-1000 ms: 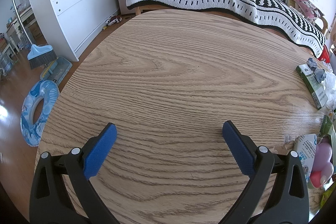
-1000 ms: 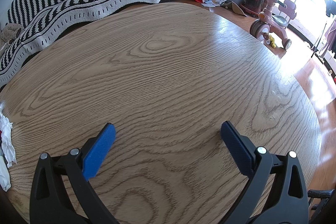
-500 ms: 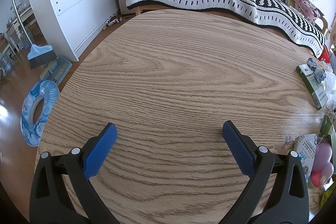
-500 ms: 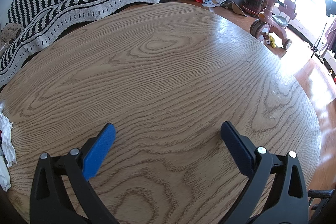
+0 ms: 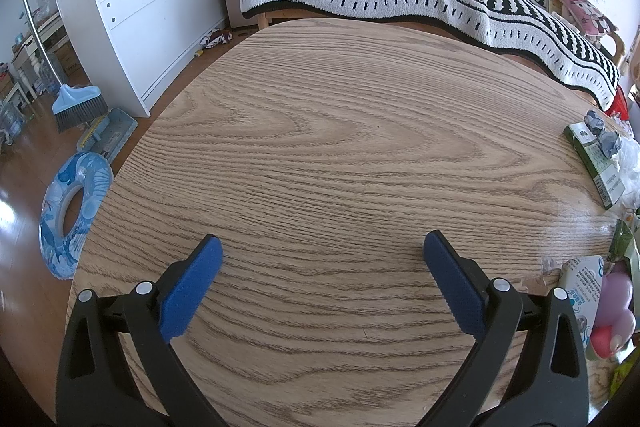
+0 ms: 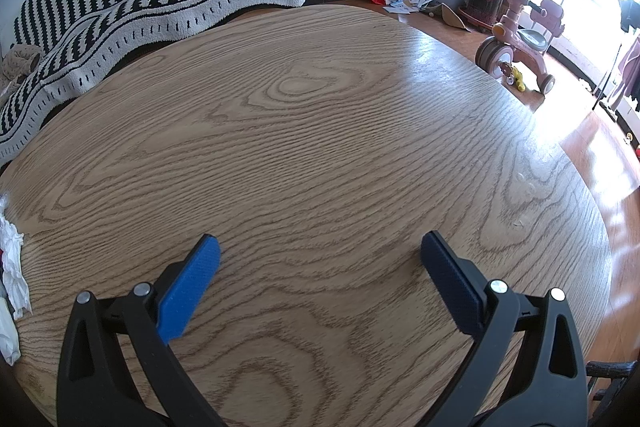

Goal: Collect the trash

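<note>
Wood-grain bench (image 5: 320,147) fills both views. Left tool (image 5: 318,247) hangs spread wide over bare wood, pinching nothing; trash, a green carton (image 5: 596,163) and wrappers (image 5: 580,283), sits along its right edge. Right tool (image 6: 318,247) is spread too, crumpled white tissue (image 6: 12,267) far left.

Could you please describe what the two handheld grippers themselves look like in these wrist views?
Both look alike: the left gripper and right gripper each have two black plastic arms with triangular cut-outs and silver rivets, ending in flat textured blue pads. No cables, markings, hands or sleeves show.
</note>
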The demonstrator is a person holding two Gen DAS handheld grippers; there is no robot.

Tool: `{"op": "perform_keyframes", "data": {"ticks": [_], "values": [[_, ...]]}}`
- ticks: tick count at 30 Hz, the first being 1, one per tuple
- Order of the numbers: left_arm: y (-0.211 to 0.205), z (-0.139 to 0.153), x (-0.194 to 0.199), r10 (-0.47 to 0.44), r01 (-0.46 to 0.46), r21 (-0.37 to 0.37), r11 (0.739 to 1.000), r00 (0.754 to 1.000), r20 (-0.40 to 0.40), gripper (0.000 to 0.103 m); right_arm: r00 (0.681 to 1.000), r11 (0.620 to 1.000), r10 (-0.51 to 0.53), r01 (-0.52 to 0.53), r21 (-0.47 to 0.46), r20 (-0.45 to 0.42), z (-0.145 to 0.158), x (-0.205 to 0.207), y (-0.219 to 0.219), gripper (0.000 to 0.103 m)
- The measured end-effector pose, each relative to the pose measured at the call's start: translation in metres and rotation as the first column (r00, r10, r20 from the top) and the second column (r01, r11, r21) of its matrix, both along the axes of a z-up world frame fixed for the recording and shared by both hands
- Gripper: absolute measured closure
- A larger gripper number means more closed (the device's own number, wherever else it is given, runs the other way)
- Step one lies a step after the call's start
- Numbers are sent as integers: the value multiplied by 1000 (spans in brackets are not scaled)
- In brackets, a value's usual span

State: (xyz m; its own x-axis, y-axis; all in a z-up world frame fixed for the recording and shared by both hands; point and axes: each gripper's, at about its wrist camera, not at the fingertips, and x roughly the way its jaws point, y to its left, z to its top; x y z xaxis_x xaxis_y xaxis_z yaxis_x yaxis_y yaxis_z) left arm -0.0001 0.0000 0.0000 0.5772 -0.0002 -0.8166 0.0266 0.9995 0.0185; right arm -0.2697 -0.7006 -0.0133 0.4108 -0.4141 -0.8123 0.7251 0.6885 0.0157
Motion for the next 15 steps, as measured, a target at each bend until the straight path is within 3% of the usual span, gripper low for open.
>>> {"op": "perform_keyframes", "data": {"ticks": [6,8,12,15], "values": [[1,4,-4,-16,17,6,1000,999,-41,6,1000,1000,21,-21,1,-22,7,-1,18,6],[3,21,-26,-15,15,0,1000,1000,0,6,1000,999,28,-28,-31,-3,20,-8,31,6],[-7,59,-61,-39,43,-48,998,996,82,6,990,984,128,-120,-129,56,72,-16,104,6],[-33,91,-100,-68,81,-115,990,992,110,6,968,969,228,-215,-123,105,102,-20,168,6]]}}
